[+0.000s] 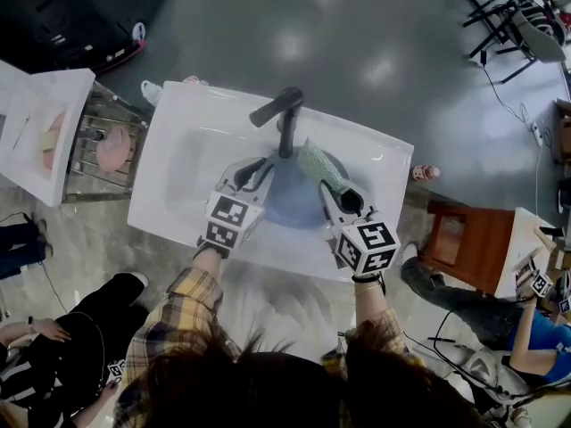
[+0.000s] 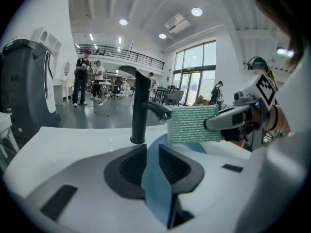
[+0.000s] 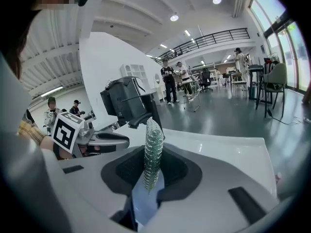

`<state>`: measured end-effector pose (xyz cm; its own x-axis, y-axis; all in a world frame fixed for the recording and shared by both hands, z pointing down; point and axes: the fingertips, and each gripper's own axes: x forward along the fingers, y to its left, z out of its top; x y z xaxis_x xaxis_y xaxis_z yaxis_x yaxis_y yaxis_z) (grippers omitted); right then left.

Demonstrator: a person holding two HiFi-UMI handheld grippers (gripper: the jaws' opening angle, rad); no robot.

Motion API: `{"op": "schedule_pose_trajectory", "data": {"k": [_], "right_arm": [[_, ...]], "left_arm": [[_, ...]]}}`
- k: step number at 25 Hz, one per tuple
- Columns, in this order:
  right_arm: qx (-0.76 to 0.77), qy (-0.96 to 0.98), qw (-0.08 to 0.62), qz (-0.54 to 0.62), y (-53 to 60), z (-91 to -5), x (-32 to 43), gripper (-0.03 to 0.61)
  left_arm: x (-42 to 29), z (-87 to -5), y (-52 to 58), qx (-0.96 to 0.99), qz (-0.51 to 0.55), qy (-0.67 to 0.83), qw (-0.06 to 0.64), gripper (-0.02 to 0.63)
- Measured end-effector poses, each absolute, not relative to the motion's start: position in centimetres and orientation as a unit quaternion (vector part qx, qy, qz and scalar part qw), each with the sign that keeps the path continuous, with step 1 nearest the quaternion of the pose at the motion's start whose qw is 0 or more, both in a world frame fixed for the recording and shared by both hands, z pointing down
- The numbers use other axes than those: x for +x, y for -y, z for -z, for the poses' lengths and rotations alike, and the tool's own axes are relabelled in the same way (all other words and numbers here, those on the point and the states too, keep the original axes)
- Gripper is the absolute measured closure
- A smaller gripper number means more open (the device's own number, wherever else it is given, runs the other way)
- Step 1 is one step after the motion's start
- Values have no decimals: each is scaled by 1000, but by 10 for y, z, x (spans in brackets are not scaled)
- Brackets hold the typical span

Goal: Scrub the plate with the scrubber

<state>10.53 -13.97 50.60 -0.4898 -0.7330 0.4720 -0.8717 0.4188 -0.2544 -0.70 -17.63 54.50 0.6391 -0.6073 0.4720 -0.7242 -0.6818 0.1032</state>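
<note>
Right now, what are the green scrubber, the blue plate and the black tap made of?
The scrubber looks like woven plastic mesh, glittery and rough, maybe over sponge. The plate is smooth matt blue, probably plastic, though ceramic is possible. The tap seems metal with a matt black coat, showing only dull shine.

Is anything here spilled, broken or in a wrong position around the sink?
Nothing stands out. The left claw grips the blue plate by its edge and the right claw grips the green scrubber, both over the white sink. No spill or damage shows.
</note>
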Motion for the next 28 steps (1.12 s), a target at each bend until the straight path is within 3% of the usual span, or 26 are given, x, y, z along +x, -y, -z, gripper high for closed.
{"op": "schedule_pose_trajectory", "data": {"k": [3,18,21,28], "right_arm": [[478,825,156,-257,136,-523,110,485],[482,803,219,-274,138,-576,127,482],[494,795,234,-262,143,-578,130,480],[533,770,265,-230,154,-584,139,479]], "left_arm": [[-7,-562,178,890,-222,368,150,509],[-15,-627,167,868,-290,340,215,462],[-16,-632,166,864,-293,341,224,465],[-26,-637,169,859,-308,346,220,575]]}}
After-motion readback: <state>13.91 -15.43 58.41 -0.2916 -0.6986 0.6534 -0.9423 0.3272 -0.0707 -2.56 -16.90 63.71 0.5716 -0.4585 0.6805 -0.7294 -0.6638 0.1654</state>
